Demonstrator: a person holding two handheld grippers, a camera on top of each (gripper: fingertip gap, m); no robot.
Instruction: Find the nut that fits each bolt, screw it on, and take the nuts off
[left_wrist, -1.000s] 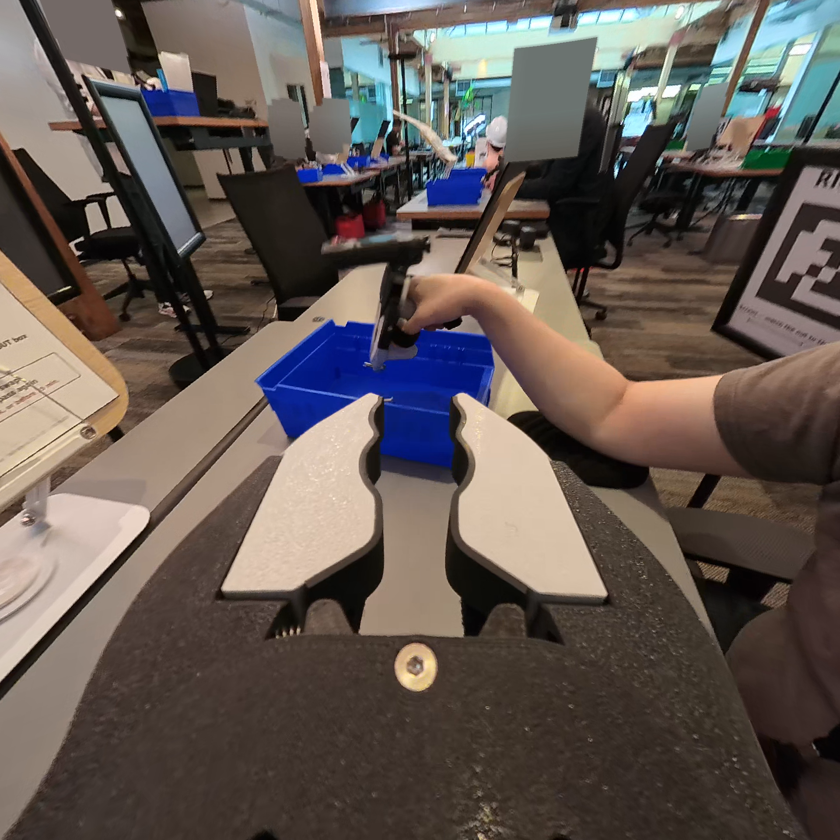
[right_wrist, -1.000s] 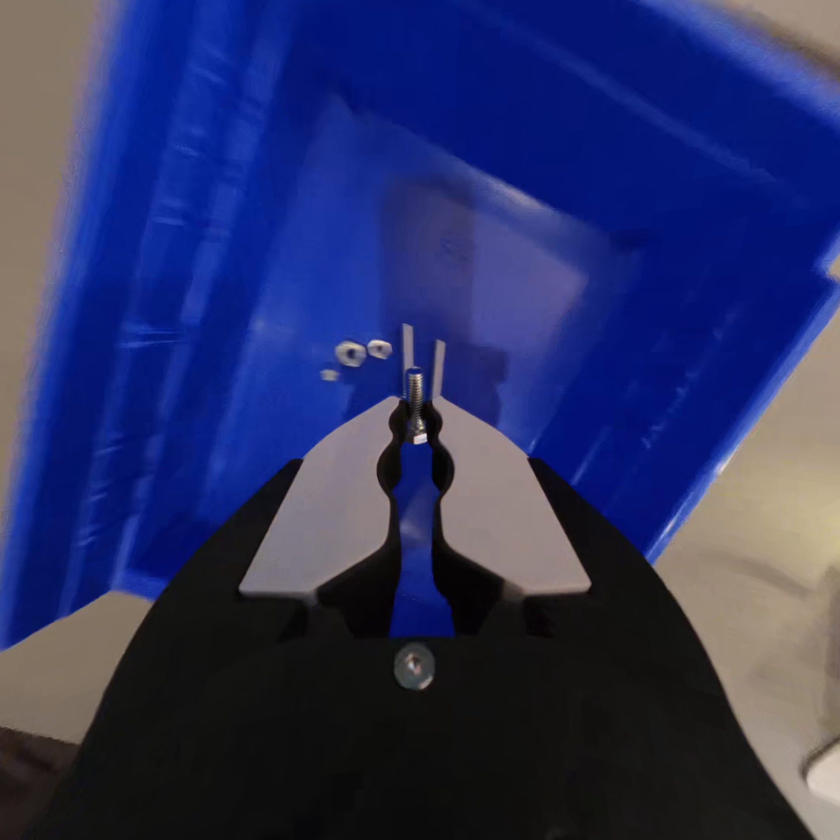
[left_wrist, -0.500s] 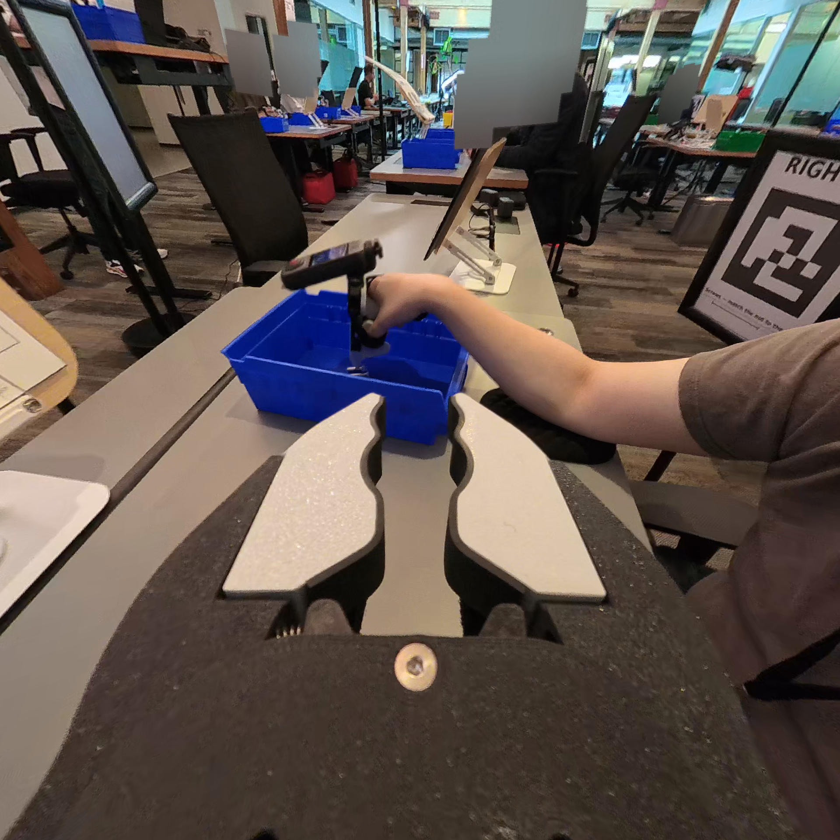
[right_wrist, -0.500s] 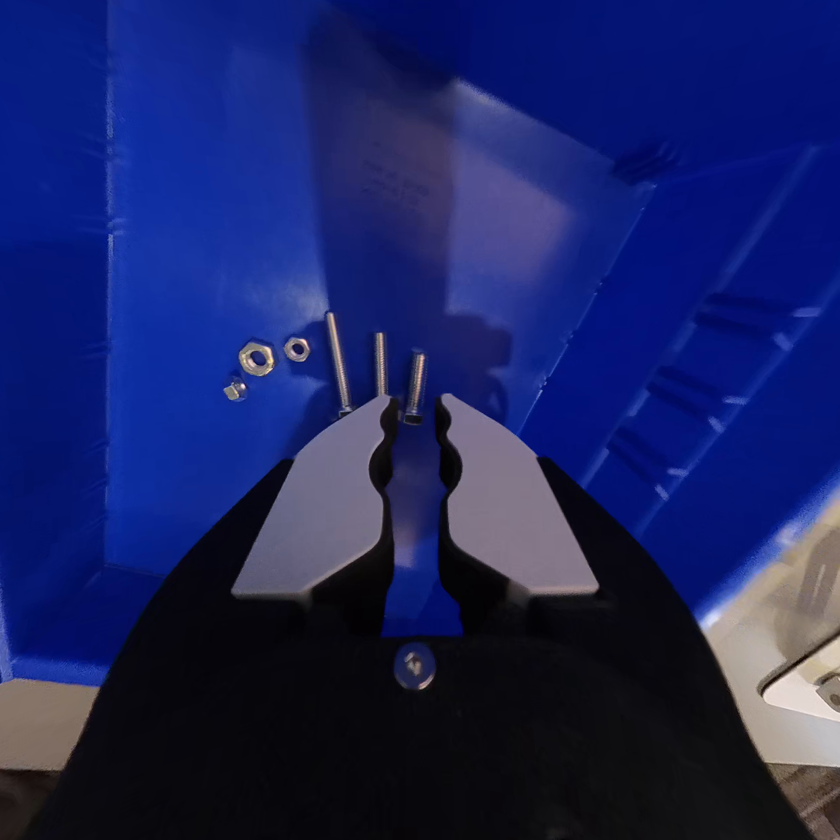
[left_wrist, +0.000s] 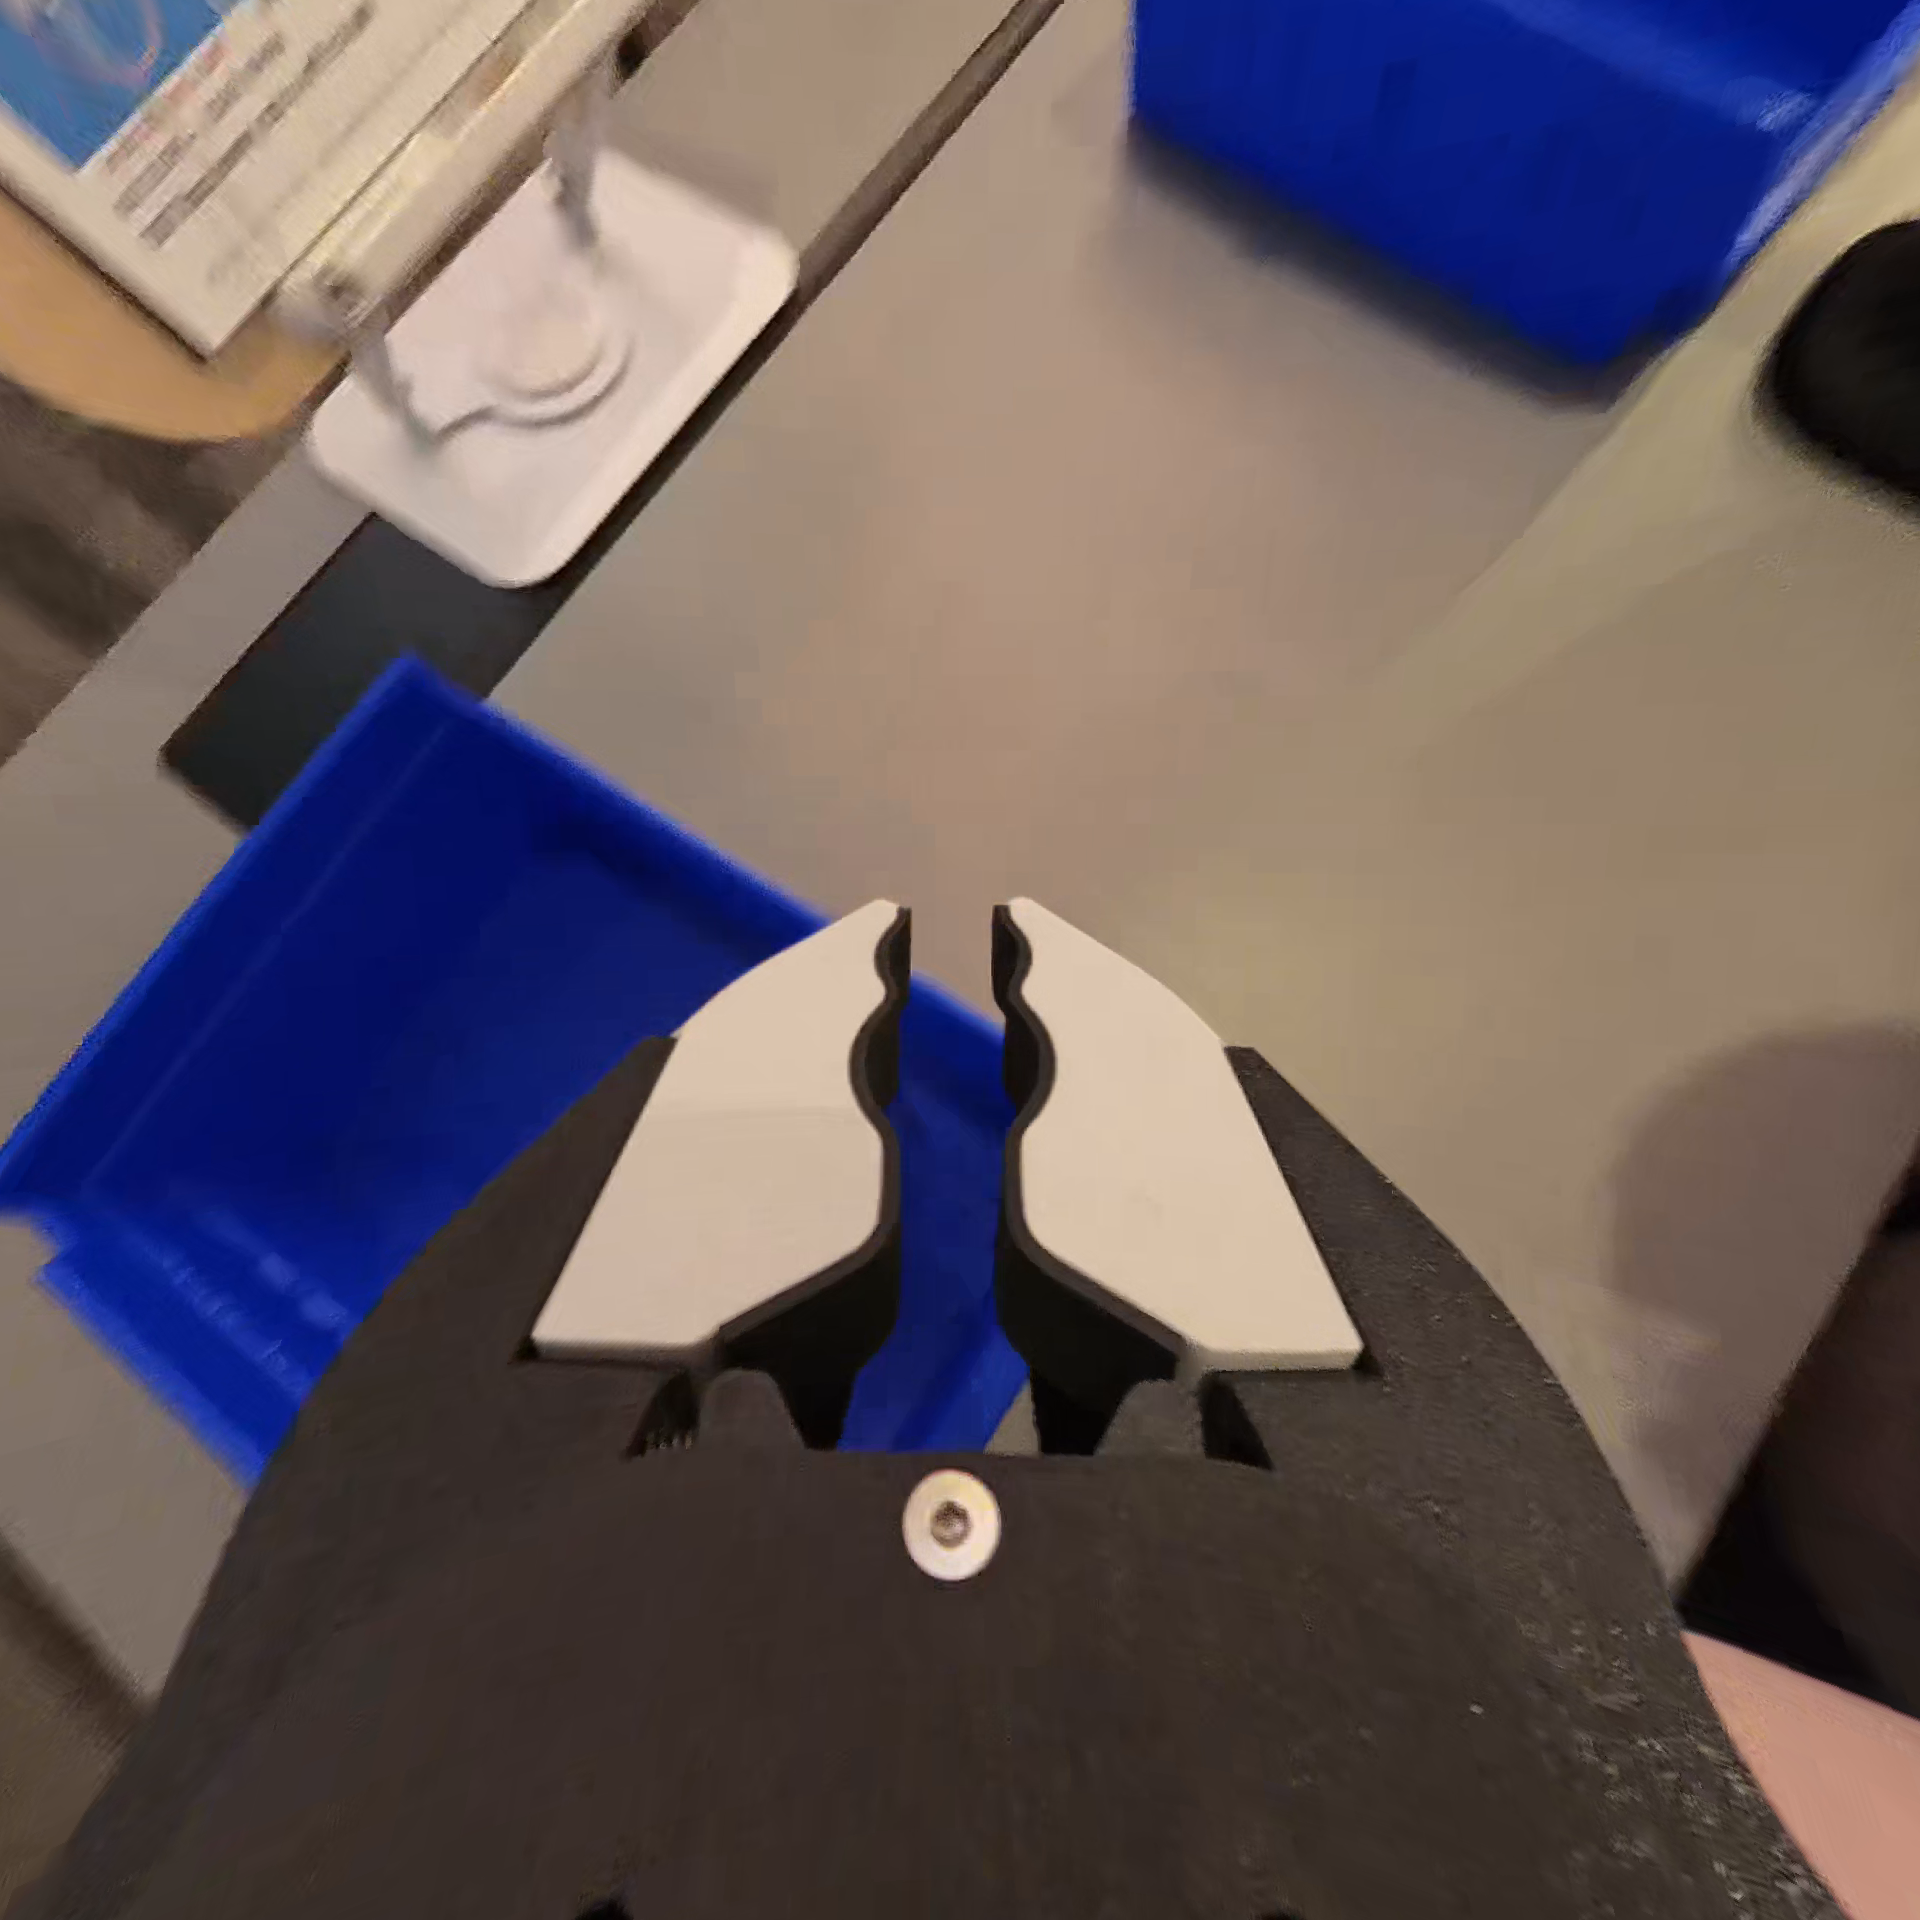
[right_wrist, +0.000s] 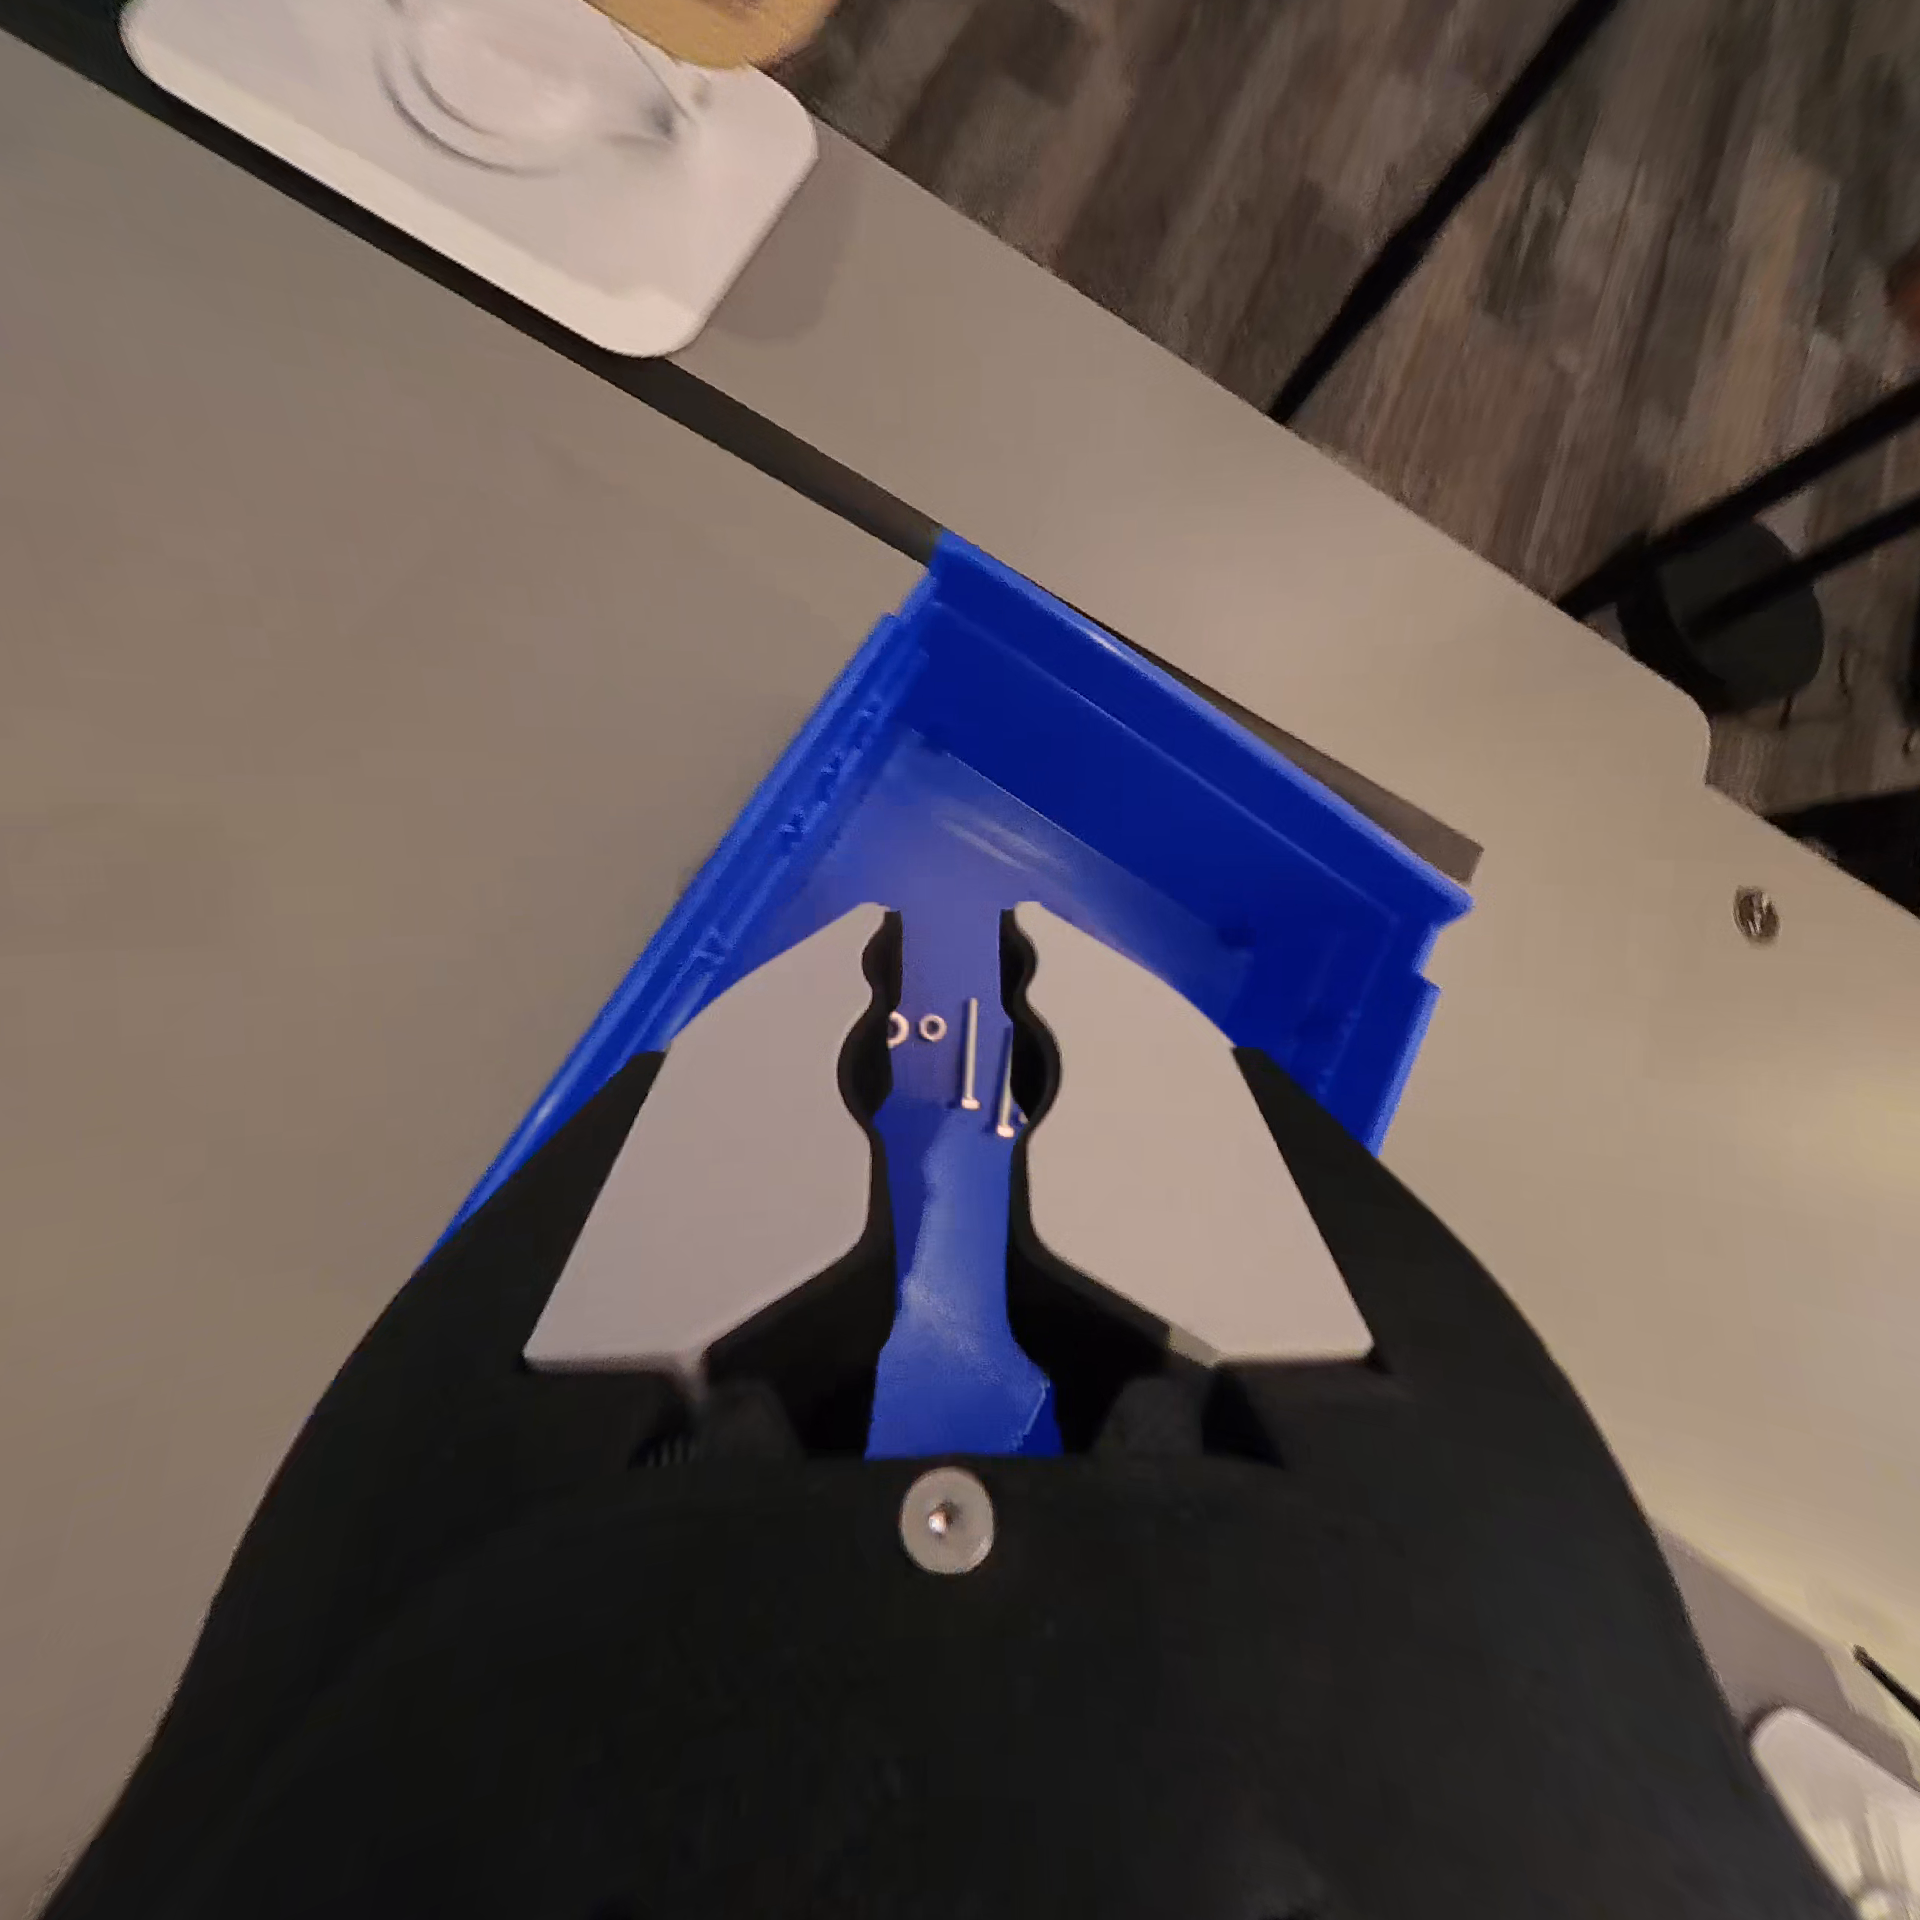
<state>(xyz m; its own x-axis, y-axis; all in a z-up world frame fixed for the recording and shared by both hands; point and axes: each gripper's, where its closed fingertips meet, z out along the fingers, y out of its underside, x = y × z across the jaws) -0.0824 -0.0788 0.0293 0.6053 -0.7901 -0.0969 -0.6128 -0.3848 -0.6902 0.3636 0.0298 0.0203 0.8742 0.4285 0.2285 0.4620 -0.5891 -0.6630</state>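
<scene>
In the right wrist view my right gripper (right_wrist: 948, 914) is open and empty, held high above a blue bin (right_wrist: 1143, 748) on the grey table. Between its fingers I see two thin bolts (right_wrist: 968, 1055) lying side by side on the bin floor, and two small nuts (right_wrist: 933, 1027) just left of them. A third bolt is mostly hidden behind the right finger. In the left wrist view my left gripper (left_wrist: 951, 920) is open and empty, tilted down over the table and the far rim of a second blue bin (left_wrist: 364, 1039). That bin's visible inside shows no parts.
Another blue bin (left_wrist: 1455, 156) stands farther off at the top right of the left wrist view. A white stand base (left_wrist: 551, 343) holding a sign sits at the table's far side, also in the right wrist view (right_wrist: 468, 156). The table edge and floor (right_wrist: 1351, 208) lie beyond. My hands' fingertips stand some 45 centimetres from each other.
My right gripper let go of the short bolt in the bin, opened, and rose well above it. My left gripper tipped downward from the room view onto the table and near bin.
</scene>
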